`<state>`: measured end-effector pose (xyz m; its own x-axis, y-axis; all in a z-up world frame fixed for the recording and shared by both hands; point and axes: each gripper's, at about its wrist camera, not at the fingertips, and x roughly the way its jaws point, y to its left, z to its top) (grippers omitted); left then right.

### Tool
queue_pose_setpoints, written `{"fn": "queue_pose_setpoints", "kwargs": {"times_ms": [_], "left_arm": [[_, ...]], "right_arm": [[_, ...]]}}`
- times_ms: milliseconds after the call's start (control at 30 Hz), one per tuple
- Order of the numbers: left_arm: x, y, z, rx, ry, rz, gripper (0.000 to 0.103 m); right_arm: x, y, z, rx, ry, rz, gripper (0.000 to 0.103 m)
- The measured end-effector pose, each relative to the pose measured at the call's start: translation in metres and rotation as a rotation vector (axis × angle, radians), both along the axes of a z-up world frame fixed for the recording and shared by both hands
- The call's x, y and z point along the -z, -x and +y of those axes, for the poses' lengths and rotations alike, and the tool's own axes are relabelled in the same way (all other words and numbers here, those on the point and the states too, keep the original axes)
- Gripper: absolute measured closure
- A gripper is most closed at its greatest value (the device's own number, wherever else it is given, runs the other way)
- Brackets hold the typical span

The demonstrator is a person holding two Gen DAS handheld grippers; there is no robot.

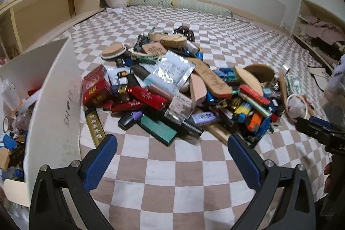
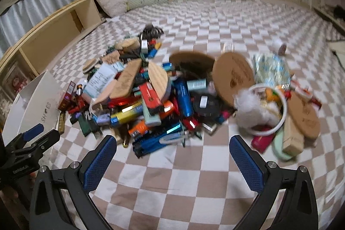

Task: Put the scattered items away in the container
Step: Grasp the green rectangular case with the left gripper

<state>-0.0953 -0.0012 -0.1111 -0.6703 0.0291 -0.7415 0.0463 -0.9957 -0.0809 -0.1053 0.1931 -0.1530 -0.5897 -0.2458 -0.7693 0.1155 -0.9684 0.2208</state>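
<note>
- Checked bedcover (image 1: 172,176) is seen bare nearest both cameras, giving open room in front of the pile.
- The left gripper (image 1: 172,143) and right gripper (image 2: 172,143) are each held with fingers spread wide, nothing between them.
- The scattered items (image 1: 183,89) are heaped mid-bed, their near edge just beyond the fingertips.
- The white box (image 1: 56,83) stands at the heap's left, touching it, already partly filled.
- Beyond, empty cover runs to the wall; the right view is blurred, perhaps by motion.
</note>
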Motion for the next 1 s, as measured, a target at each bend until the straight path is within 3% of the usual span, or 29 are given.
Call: {"fn": "queue_pose_setpoints", "kwargs": {"times_ms": [200,333,433,667,833,1000], "left_arm": [[0.025,0.009,-0.008,-0.005,-0.010,-0.038,0.000],[0.038,0.016,-0.008,-0.004,0.043,-0.049,0.000],[0.047,0.020,-0.007,0.020,0.027,-0.062,0.000],[0.060,0.035,-0.003,0.078,-0.022,-0.106,0.000],[0.069,0.049,0.003,0.110,0.018,-0.143,0.000],[0.071,0.063,-0.003,0.120,-0.008,-0.162,0.000]], "right_arm": [[0.015,0.001,-0.006,-0.033,-0.053,-0.003,0.000],[0.029,0.005,-0.011,-0.073,-0.083,-0.049,0.000],[0.034,0.007,-0.012,-0.087,-0.080,-0.073,0.000],[0.037,0.007,-0.016,-0.116,-0.100,-0.064,0.000],[0.039,0.006,-0.013,-0.114,-0.096,-0.077,0.000],[0.038,0.006,-0.007,-0.095,-0.070,-0.082,0.000]]}}
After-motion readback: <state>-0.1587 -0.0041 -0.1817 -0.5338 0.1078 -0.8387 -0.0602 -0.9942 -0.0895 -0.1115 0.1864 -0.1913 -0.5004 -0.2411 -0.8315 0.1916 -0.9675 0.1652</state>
